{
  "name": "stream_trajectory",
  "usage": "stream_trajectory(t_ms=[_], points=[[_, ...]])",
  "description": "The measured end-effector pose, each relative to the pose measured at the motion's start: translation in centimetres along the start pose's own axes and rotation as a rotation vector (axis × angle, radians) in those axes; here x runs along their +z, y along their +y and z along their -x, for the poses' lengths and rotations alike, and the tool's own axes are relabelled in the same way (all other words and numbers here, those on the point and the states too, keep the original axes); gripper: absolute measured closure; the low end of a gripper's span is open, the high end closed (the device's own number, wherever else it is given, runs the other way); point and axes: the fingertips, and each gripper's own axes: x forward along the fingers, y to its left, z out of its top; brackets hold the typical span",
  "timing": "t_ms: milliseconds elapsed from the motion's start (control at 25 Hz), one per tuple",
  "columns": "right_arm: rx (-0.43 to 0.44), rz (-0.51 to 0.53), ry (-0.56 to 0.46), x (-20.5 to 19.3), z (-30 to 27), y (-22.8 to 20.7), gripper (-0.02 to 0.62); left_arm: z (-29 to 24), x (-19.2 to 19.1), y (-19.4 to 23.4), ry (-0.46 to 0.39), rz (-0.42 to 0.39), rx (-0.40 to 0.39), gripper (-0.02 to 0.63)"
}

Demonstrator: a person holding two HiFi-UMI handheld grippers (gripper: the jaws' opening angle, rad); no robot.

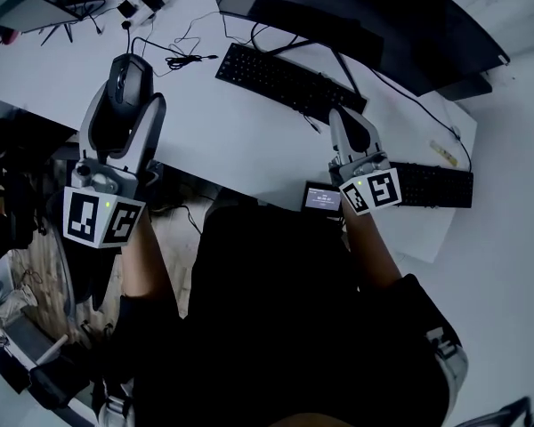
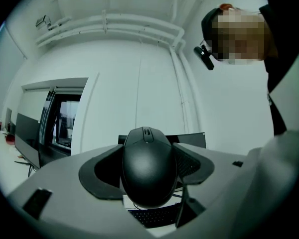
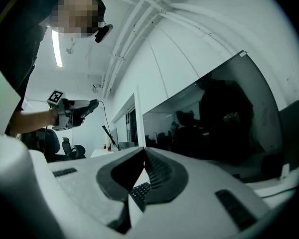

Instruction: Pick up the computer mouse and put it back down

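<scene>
Head view: the left tongs (image 1: 129,96) are clenched on one black rounded plastic computer mouse (image 1: 130,74), held above the white table (image 1: 222,136). On the table lie a long black keyboard (image 1: 285,80) and a second black keyboard (image 1: 436,185) — two in all — with the right tongs (image 1: 349,130) between them. Left gripper view: the single mouse sits gripped between both jaws, a white wall behind it. Right gripper view: these jaws are pressed together on nothing — the left tongs show up in the air.
</scene>
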Motion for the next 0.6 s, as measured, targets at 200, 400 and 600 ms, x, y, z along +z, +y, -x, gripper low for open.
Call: stream_trajectory(t_ms=[200,400,600], points=[[0.011,0.004,-0.009,0.1,1.3,0.1,0.589,1.6,0.9,-3.0,-0.043,-0.019,-0.002,0.307],[0.013,0.008,-0.018,0.6,2.0,0.4,0.589,2.5,0.1,-3.7,-0.038,0.012,0.003,0.307],[0.011,0.017,-0.022,0.8,2.4,0.1,0.589,3.1,-0.4,-3.7,-0.028,0.016,0.014,0.307]])
